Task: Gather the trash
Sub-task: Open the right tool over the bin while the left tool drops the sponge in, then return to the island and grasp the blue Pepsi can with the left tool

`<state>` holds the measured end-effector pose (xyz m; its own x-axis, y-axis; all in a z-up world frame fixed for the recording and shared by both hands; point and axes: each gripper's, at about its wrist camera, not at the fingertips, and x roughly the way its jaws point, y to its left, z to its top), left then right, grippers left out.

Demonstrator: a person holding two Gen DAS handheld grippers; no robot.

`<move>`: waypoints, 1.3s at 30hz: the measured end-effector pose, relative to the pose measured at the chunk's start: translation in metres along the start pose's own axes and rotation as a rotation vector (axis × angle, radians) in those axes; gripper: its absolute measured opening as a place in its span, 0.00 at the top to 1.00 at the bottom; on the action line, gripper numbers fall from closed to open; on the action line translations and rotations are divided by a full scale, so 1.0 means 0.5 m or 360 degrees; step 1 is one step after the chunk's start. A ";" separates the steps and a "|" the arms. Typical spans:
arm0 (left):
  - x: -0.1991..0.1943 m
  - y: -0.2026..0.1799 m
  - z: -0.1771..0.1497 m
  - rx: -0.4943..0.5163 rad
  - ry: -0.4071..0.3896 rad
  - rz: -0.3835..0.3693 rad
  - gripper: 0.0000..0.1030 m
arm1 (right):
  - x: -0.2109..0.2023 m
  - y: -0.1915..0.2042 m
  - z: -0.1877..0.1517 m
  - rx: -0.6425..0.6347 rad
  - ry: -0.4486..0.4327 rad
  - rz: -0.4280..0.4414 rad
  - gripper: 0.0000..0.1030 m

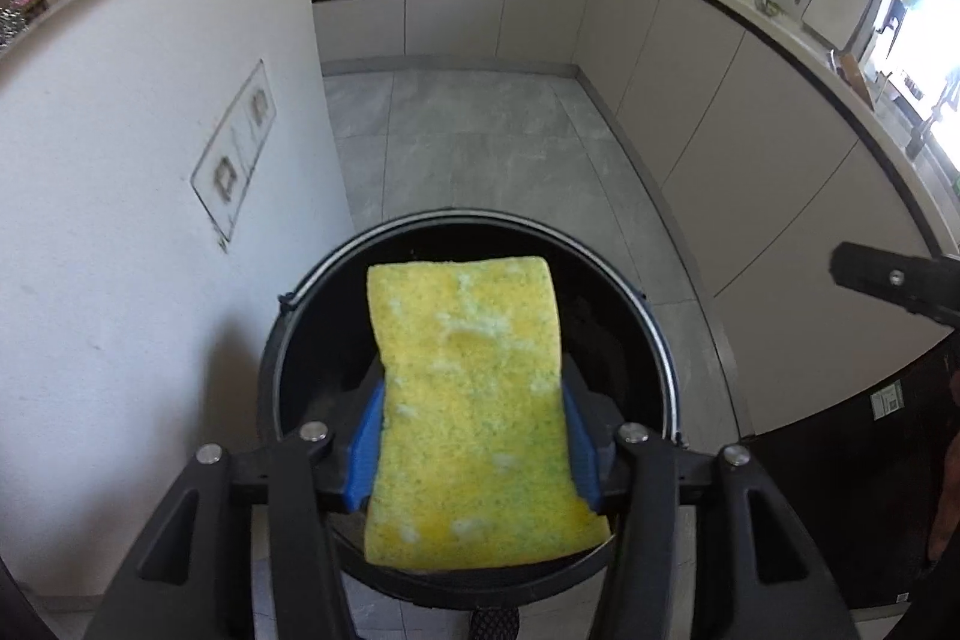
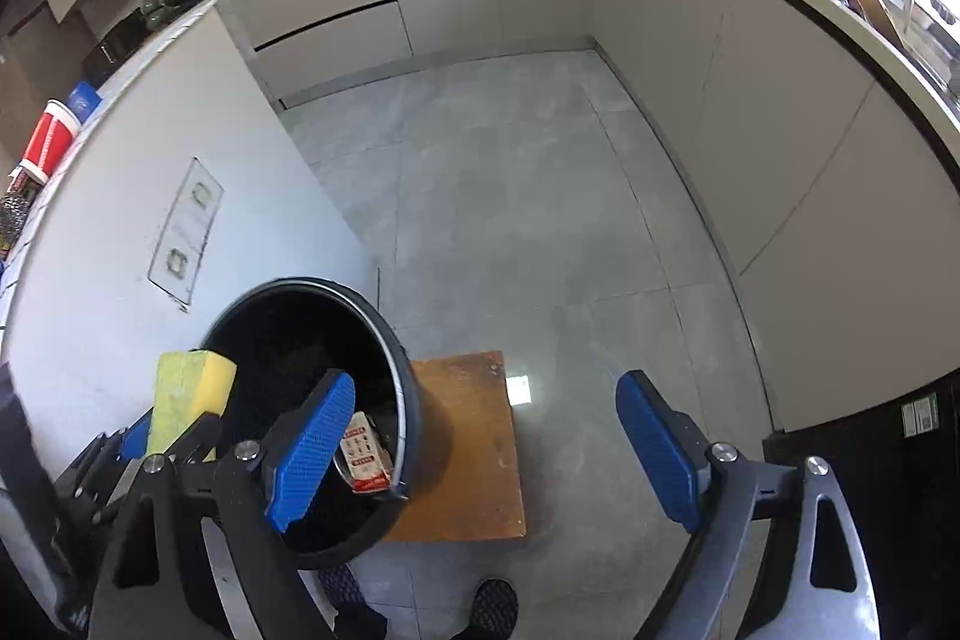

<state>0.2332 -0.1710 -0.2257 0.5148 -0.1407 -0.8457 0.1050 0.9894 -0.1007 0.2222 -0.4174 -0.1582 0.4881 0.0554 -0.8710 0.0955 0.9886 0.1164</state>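
Hovering directly over the round black trash bin (image 1: 624, 316), the left gripper (image 1: 474, 436) pinches a flat yellow-green scouring sponge (image 1: 474, 388) between its blue pads, which press on the sponge's two long edges. The sponge juts forward past the fingertips, so nearly all of it hangs above the bin's dark opening; held there, it should fall inside once the pads part, which looks like the step in hand.

To that gripper's right, the right gripper (image 2: 504, 436) is spread wide with nothing between its blue pads (image 2: 318, 436), apparently kept aside to leave the drop clear. Below its left finger, a small red-and-white carton (image 2: 363, 454) already lies inside the bin. Beneath and between its fingers, an orange-brown wooden board (image 2: 474, 436) lies on the grey tiled floor (image 2: 510, 196), touching the bin's side.
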 end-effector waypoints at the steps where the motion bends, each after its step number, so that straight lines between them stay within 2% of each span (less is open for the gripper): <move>1: 0.004 -0.003 0.001 -0.0011 0.0003 -0.0001 0.37 | 0.001 -0.007 -0.002 0.0006 0.0008 -0.0004 0.12; 2: 0.007 -0.008 0.003 -0.0017 0.0018 0.0000 0.29 | 0.001 -0.014 -0.003 0.0008 0.0013 -0.0009 0.12; 3: 0.010 -0.012 0.004 -0.0023 0.0039 0.0029 0.16 | -0.001 -0.017 -0.002 0.0003 0.0013 -0.0017 0.12; 4: 0.006 -0.015 0.006 -0.0028 0.0042 0.0087 0.13 | -0.004 -0.017 0.000 0.0002 0.0009 -0.0022 0.12; 12: -0.116 -0.027 0.015 0.0025 -0.0077 0.0126 0.11 | -0.052 -0.004 0.020 0.0045 -0.0062 0.0061 0.12; 16: -0.197 -0.015 0.020 0.0041 -0.0179 0.0145 0.11 | -0.099 0.011 0.031 0.0151 -0.0131 0.0287 0.12; 18: -0.234 -0.001 0.027 0.0042 -0.0247 0.0178 0.11 | -0.122 0.017 0.035 0.0202 -0.0187 0.0357 0.11; 21: -0.288 0.049 0.036 -0.0023 -0.0354 0.0230 0.11 | -0.174 0.043 0.041 0.0242 -0.0357 0.0435 0.11; 23: -0.311 0.083 0.036 -0.0056 -0.0420 0.0297 0.11 | -0.203 0.067 0.043 0.0195 -0.0476 0.0448 0.11; 25: -0.323 0.119 0.037 -0.0070 -0.0452 0.0369 0.10 | -0.228 0.110 0.047 0.0072 -0.0547 0.0425 0.11; 28: -0.346 0.180 0.036 -0.0135 -0.0449 0.0406 0.10 | -0.260 0.184 0.047 -0.0115 -0.0615 0.0369 0.11; 33: -0.395 0.275 0.036 -0.0220 -0.0479 0.0507 0.07 | -0.286 0.267 0.064 -0.0201 -0.0625 0.0383 0.11; 39: -0.448 0.373 0.040 -0.0317 -0.0538 0.0505 0.00 | -0.290 0.338 0.086 -0.0167 -0.0561 0.0339 0.11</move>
<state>0.1546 0.0441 -0.0447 0.7453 0.1967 -0.6370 -0.2489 0.9685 0.0078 0.2049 -0.2646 0.0081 0.7561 0.2267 -0.6139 -0.1194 0.9701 0.2112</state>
